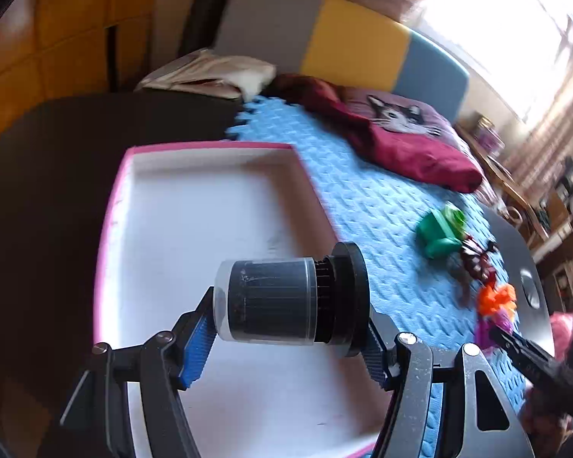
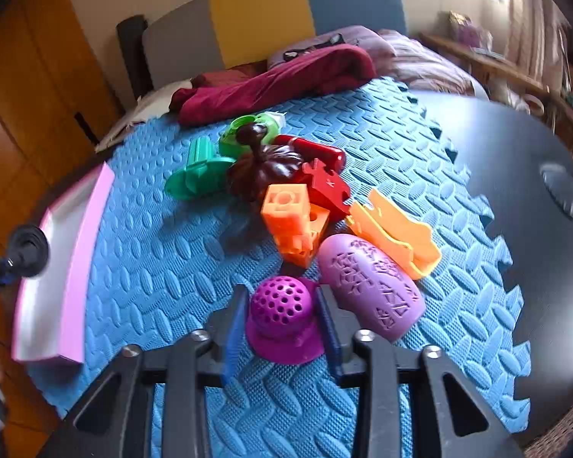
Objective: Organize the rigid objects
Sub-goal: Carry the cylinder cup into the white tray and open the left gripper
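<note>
Left gripper (image 1: 288, 337) clamps black cylinder (image 1: 286, 297) over empty white tray (image 1: 195, 206); right gripper (image 2: 282, 337) pinches purple perforated dome (image 2: 282, 313).

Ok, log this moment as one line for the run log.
left gripper: shut on black filter, over pink tray | right gripper: closing round purple dome on blue mat

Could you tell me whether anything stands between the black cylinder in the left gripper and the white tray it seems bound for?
Nothing visible does. The left gripper holds the black cylinder sideways right above the tray, whose white floor shows bare beneath and beyond it. The toys lie off on the blue mat.
</note>
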The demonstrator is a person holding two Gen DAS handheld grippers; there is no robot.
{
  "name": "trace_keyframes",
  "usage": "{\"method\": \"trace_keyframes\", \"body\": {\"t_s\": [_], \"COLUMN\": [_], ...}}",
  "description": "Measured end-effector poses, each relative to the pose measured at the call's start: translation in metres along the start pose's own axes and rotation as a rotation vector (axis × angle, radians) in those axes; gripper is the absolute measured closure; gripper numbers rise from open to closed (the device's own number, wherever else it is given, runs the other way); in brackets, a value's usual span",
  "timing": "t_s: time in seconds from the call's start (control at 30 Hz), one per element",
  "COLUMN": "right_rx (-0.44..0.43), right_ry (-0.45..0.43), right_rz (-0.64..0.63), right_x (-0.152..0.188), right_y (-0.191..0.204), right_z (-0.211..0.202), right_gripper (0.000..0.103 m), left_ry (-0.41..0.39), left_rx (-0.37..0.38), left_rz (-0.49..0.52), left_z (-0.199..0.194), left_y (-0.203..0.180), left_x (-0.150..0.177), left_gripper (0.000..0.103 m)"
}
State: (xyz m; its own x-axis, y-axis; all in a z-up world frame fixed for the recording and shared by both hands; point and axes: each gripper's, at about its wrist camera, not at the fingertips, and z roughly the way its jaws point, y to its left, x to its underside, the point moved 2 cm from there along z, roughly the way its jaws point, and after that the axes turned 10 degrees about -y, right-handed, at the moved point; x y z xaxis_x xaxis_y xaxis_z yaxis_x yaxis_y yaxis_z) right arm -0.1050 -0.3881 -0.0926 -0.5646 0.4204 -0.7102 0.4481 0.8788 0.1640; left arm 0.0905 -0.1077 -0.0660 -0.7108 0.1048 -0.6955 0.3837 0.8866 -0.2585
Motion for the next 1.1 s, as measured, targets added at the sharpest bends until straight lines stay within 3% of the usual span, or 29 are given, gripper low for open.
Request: {"method": "trace_keyframes", "body": {"t_s": [0.23,0.67,0.83,1.0,1.1], "right_rx": [0.012,0.040,0.052,0.051,0.054], "right_ry": [0.030,0.010,0.011,0.011,0.011], "right_rz": [0.028,-0.053,-0.079,-0.076,-0.073], "right_x": [0.005,0.006,0.006,0.007,0.006], "right_y": [-0.002,0.009,0.011,0.011,0.012], "right_z": [0.008,0.008,0.009,0.009,0.009], "right_gripper": [0.068,0.069,0.069,0.069,0.069], "left_ry": [0.020,0.051,0.023,0.000,-0.023], "left_rx": [-0.051,-0.062,-0.077,-0.075,-0.089], "left_rz": [-0.084,-0.052,-0.042,-0.048,-0.062], "left_z": [0.011,0.087,0.107,0.101,0.083], "left_y": [0.040,0.023,0.014,0.013,0.019], "left_x": [-0.006,-0.058,-0.074,-0.079,-0.076], "left_gripper": [0.036,0.036,0.036,0.016,0.012]}}
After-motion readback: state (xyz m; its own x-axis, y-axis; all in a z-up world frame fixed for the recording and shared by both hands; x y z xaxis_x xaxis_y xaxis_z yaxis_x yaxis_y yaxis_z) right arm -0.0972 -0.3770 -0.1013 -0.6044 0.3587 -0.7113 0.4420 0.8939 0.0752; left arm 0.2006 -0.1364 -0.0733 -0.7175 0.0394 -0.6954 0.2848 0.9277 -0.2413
